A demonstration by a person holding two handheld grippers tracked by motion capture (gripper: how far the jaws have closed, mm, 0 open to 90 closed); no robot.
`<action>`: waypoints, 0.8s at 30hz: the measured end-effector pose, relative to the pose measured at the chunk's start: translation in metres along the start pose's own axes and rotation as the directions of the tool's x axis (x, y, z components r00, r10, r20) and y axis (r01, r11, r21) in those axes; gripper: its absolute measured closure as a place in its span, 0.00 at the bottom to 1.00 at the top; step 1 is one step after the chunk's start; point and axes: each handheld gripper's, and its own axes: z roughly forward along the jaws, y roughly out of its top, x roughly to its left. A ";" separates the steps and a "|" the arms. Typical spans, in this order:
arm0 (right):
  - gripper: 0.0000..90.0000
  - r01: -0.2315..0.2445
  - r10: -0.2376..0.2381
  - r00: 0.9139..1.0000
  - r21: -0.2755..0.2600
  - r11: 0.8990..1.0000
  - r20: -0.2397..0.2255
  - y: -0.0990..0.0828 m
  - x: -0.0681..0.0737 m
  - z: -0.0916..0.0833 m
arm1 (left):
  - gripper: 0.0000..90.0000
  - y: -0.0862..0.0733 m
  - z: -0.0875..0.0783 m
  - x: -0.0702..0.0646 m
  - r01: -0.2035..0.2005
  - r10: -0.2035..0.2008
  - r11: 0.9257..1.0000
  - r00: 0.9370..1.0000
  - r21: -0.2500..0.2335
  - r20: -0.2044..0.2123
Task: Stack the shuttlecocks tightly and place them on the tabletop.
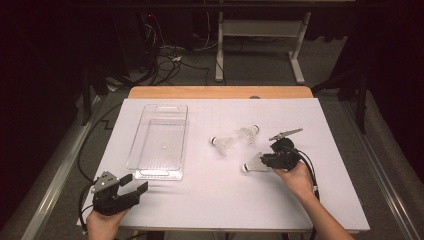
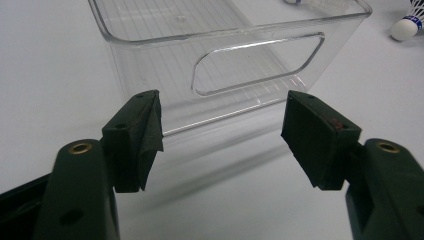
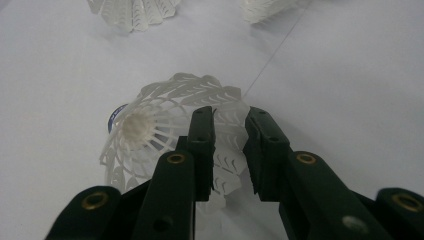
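Note:
A white shuttlecock (image 1: 252, 165) lies on its side on the white table sheet, cork end to the left. My right gripper (image 1: 264, 160) sits at its skirt. In the right gripper view the skirt's rim (image 3: 145, 125) runs between the two jaws (image 3: 229, 116), which stand a little apart around it without pressing. Two more shuttlecocks (image 1: 221, 144) (image 1: 248, 132) lie just beyond, toward the table's middle. My left gripper (image 1: 136, 182) rests near the front left edge, open and with nothing between its fingers (image 2: 222, 130), facing the near end of a clear plastic bin (image 2: 250, 65).
The clear bin (image 1: 150, 172) stands lengthwise on the left half of the table, with nothing visible inside. A shuttlecock's cork end (image 2: 407, 25) shows past its right corner. Bare white sheet (image 1: 210, 195) lies between the two hands. Cables and a desk frame are on the floor beyond.

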 end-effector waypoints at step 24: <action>0.76 -0.055 0.055 0.999 -0.012 0.998 -0.001 -0.010 -0.013 0.000 | 0.37 0.000 0.001 -0.001 -0.002 0.002 1.000 1.000 -0.002 0.000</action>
